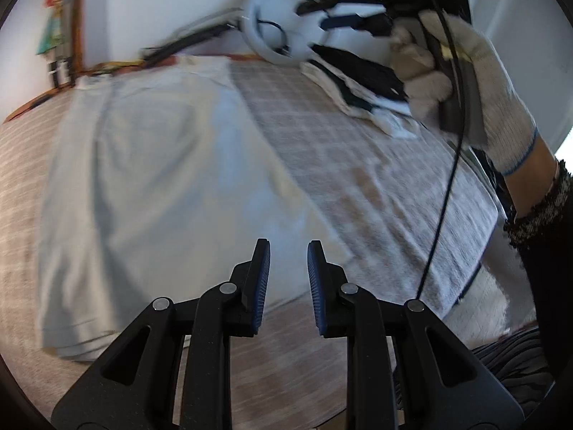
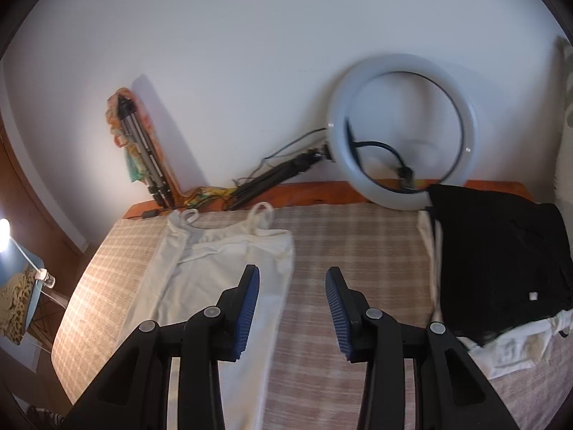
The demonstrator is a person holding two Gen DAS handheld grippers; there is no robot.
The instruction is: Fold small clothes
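Observation:
A white strappy top (image 2: 215, 268) lies flat on the checked bed cover (image 2: 358, 251), straps toward the wall. In the left wrist view it (image 1: 150, 179) fills the left and middle, blurred. My left gripper (image 1: 288, 251) is open and empty, hovering over the top's lower right edge. My right gripper (image 2: 292, 276) is open and empty above the cover, just right of the top. In the left wrist view the right gripper's body shows at the upper right, held by a gloved hand (image 1: 465, 79); its fingers are hidden.
A stack of black and white clothes (image 2: 501, 268) sits on the bed's right side. A ring light (image 2: 401, 132) and tripod (image 2: 143, 150) lean against the wall behind the bed. A lamp (image 2: 3, 225) glows at the left.

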